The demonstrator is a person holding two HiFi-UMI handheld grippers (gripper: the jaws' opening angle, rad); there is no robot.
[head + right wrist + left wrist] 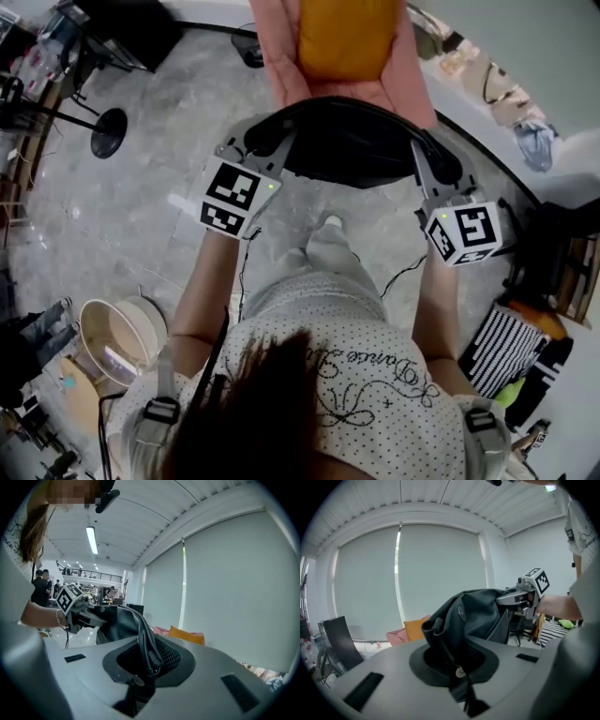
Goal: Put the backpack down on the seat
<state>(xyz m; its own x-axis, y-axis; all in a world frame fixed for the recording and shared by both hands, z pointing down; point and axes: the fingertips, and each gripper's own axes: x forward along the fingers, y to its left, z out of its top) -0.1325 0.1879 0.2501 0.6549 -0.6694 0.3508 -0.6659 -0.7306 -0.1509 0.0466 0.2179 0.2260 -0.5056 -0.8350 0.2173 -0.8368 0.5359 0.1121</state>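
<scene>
The grey floor (141,187) is largely covered at the bottom of the head view by the person's torso. The pink seat (281,66) is cut off by the top edge of that view, so only its front part and an orange cushion (345,33) are visible. The black backpack (352,141) hangs in the air between both tools, and its far rim overlaps the front edge of the seat. Its underside is hidden.

The left gripper (272,155) is clamped on a black strap at the backpack's left side. The right gripper (424,159) is clamped on a strap at its right side.

Open floor lies to the left of the backpack. A round-base stand (108,131) is well apart at the left. A striped cloth (502,352) lies near the person's right side. A thin cable (405,272) crosses the floor under the right arm.
</scene>
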